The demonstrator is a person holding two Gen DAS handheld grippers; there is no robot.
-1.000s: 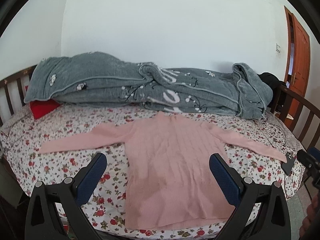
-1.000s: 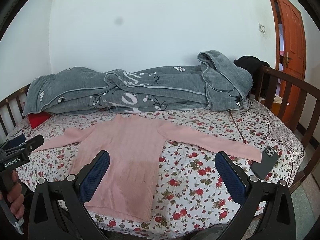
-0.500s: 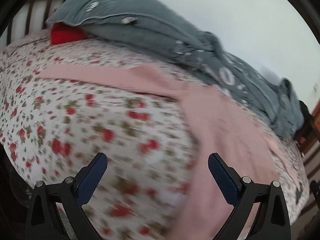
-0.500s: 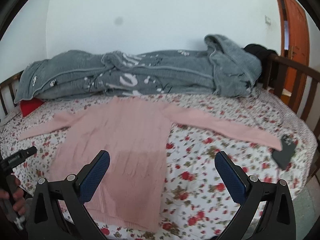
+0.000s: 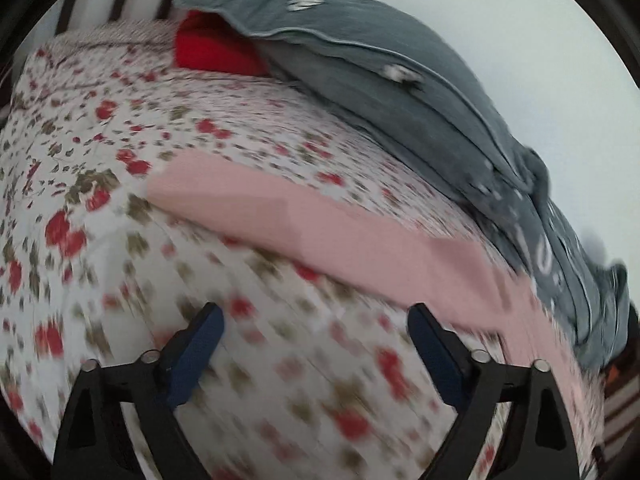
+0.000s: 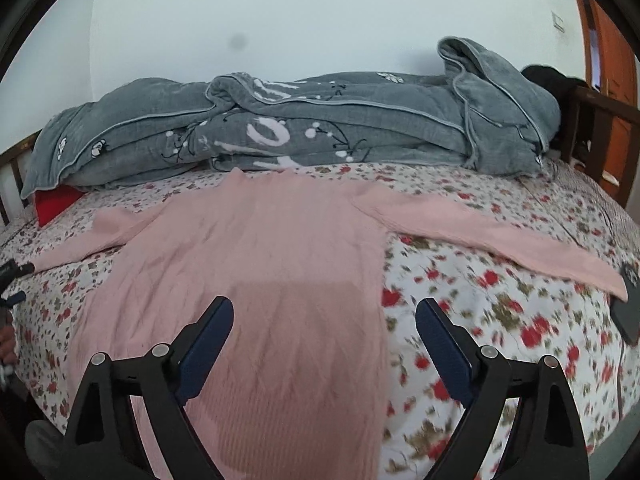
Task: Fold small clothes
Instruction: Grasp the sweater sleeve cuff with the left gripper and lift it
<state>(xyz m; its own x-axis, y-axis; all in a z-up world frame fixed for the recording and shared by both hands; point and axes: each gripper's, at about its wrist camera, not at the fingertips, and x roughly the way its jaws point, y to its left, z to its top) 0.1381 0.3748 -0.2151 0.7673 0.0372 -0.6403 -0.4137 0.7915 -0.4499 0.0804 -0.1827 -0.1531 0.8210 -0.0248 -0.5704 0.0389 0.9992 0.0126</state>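
Closing empty fingers on both grippers, left gripper [image 5: 312, 340] swung over sweater [image 6: 260, 264] sleeve

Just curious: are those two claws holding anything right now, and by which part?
Nothing is held: the left gripper and right gripper are closing over the bed, gripping no part of the pink sweater.

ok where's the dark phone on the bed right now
In the right wrist view the dark phone lies at the far right edge of the floral bedsheet, touching the cuff of the pink knitted sweater's outstretched sleeve.
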